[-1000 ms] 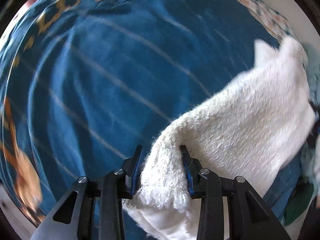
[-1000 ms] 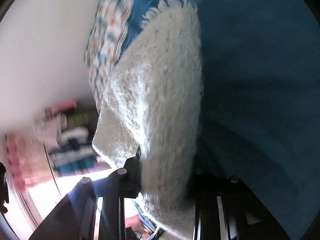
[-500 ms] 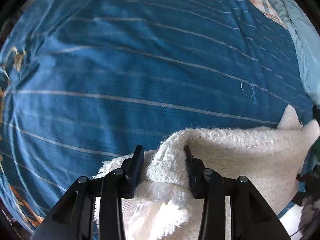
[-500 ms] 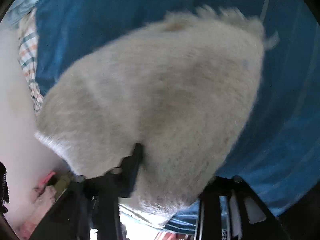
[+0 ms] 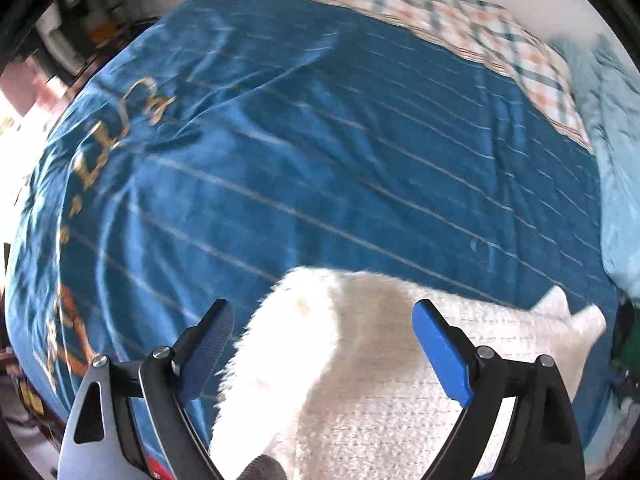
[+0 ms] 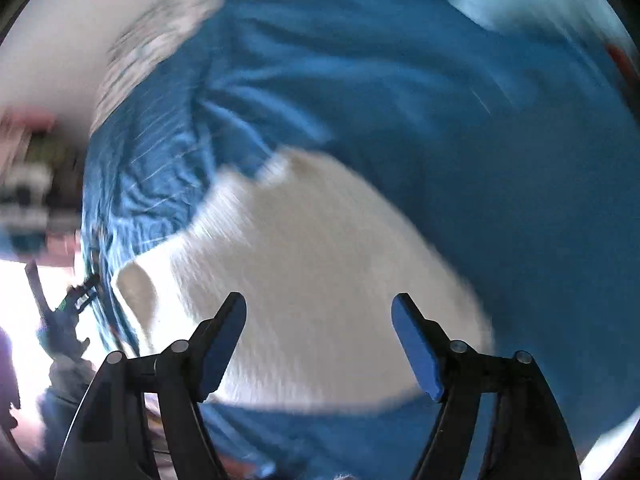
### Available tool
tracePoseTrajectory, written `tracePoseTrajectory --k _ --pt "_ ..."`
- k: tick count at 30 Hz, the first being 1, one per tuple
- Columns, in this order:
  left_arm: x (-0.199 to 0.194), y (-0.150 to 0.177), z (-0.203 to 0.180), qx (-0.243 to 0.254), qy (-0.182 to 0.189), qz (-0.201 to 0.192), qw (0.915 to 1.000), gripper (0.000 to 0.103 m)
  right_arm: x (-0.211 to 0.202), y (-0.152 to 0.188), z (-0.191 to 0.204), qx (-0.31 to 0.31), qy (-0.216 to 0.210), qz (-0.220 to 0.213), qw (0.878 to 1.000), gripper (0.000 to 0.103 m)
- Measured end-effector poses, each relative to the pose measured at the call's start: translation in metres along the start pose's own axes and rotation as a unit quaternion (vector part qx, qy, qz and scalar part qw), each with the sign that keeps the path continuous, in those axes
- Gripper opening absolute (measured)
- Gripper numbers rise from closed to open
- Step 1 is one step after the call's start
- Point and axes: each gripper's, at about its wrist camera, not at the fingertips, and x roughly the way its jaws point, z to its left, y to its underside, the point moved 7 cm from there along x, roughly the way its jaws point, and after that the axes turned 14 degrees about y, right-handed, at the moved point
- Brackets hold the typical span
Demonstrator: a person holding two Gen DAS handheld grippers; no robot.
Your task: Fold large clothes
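Lying on the bed (image 5: 360,152), on its blue cover, the white sweater (image 5: 360,380) is looking released, so I judge one fold is being finished and more are probably remaining. Both the left hand-held gripper (image 5: 324,344) and the right hand-held gripper (image 6: 320,332) are opening, pinching nothing, with the sweater lying beneath them. It is looking fluffy, thick and bunched.

A home bedroom: a bed (image 5: 520,264) under a blue striped bedspread (image 5: 320,152), with a checked pillow (image 5: 460,20) at its head and a pale blue quilt (image 5: 616,160) alongside.
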Motion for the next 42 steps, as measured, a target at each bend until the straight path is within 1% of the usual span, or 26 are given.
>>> tracePoseTrajectory --k 1,2,3,5,6,8,9,12,13,14,15,16,17,19,23,26,29,31,33,35,36,37,38,39,40,42 --pt "0.006 0.002 0.003 -0.019 -0.003 0.000 0.9998 0.091 0.005 -0.015 0.011 -0.024 -0.003 -0.003 1.000 0.077" --pt "0.016 0.007 -0.001 -0.033 -0.006 -0.001 0.9995 0.091 0.015 -0.029 0.019 -0.058 0.005 0.000 0.998 0.077" --pt "0.019 0.015 0.000 -0.047 -0.003 -0.003 0.9989 0.091 0.027 -0.044 0.043 -0.076 0.005 0.006 0.997 0.077" --pt "0.020 0.023 0.005 -0.064 0.007 -0.009 0.9979 0.091 0.043 -0.056 0.057 -0.115 -0.011 0.025 0.993 0.077" --pt "0.024 0.025 0.008 -0.066 0.013 -0.009 0.9977 0.091 0.051 -0.051 0.054 -0.126 -0.017 0.034 0.991 0.077" --pt "0.038 0.027 0.005 -0.063 0.018 -0.004 0.9978 0.091 0.062 -0.053 0.059 -0.140 -0.023 0.050 0.989 0.077" --pt "0.049 0.027 0.001 -0.059 0.023 0.003 0.9980 0.091 0.079 -0.058 0.071 -0.138 -0.024 0.059 0.988 0.077" --pt "0.078 0.024 -0.005 -0.043 0.023 0.024 0.9985 0.090 0.098 -0.063 0.074 -0.121 -0.032 0.066 0.990 0.075" --pt "0.089 0.023 -0.008 -0.036 0.016 0.030 0.9988 0.083 0.098 -0.064 0.074 -0.120 -0.034 0.063 0.990 0.060" --pt "0.093 0.023 -0.010 -0.030 0.015 0.032 0.9989 0.062 0.095 -0.064 0.075 -0.116 -0.039 0.059 0.991 0.033" --pt "0.096 0.024 -0.013 -0.019 0.004 0.036 0.9991 0.048 0.101 -0.065 0.080 -0.115 -0.046 0.062 0.990 0.021" --pt "0.098 0.025 -0.016 -0.005 -0.007 0.040 0.9992 0.025 0.099 -0.066 0.082 -0.111 -0.049 0.059 0.991 0.013" --pt "0.096 0.026 -0.018 0.004 -0.009 0.039 0.9992 0.016 0.094 -0.067 0.081 -0.104 -0.050 0.052 0.992 0.008" --pt "0.082 0.029 -0.018 0.006 -0.005 0.026 0.9996 0.012 0.086 -0.070 0.083 -0.087 -0.062 0.043 0.993 0.006" --pt "0.048 0.036 -0.008 -0.021 0.006 -0.001 0.9998 0.011 0.064 -0.077 0.083 -0.043 -0.099 0.021 0.994 0.004" --pt "0.034 0.040 0.001 -0.043 0.010 -0.007 0.9990 0.011 0.048 -0.078 0.086 -0.036 -0.100 0.004 0.994 0.003" --pt "0.046 0.045 0.013 -0.064 0.004 0.005 0.9979 0.011 0.059 -0.088 0.100 -0.038 -0.081 -0.003 0.996 0.003" --pt "0.065 0.051 0.026 -0.077 0.000 0.025 0.9967 0.012 0.074 -0.096 0.114 -0.038 -0.067 0.002 0.997 0.003" --pt "0.081 0.054 0.033 -0.084 0.000 0.037 0.9958 0.013 0.093 -0.103 0.130 -0.043 -0.040 0.004 0.998 0.003" --pt "0.090 0.055 0.036 -0.086 0.001 0.043 0.9953 0.017 0.124 -0.108 0.139 -0.053 0.002 0.019 0.998 0.003" --pt "0.091 0.054 0.036 -0.089 0.001 0.048 0.9949 0.018 0.135 -0.108 0.140 -0.055 0.010 0.030 0.998 0.003" --pt "0.090 0.054 0.036 -0.091 0.001 0.050 0.9946 0.019 0.153 -0.105 0.143 -0.069 0.028 0.058 0.996 0.002" --pt "0.086 0.053 0.035 -0.095 0.005 0.051 0.9942 0.019 0.162 -0.104 0.143 -0.082 0.050 0.070 0.993 0.002" --pt "0.084 0.051 0.034 -0.098 0.006 0.051 0.9938 0.020 0.164 -0.105 0.143 -0.083 0.056 0.074 0.992 0.002" --pt "0.076 0.049 0.032 -0.102 0.003 0.049 0.9935 0.022 0.159 -0.108 0.144 -0.074 0.047 0.082 0.993 0.003" --pt "0.061 0.046 0.028 -0.110 0.000 0.036 0.9932 0.034 0.139 -0.110 0.141 -0.059 0.027 0.085 0.994 0.010"
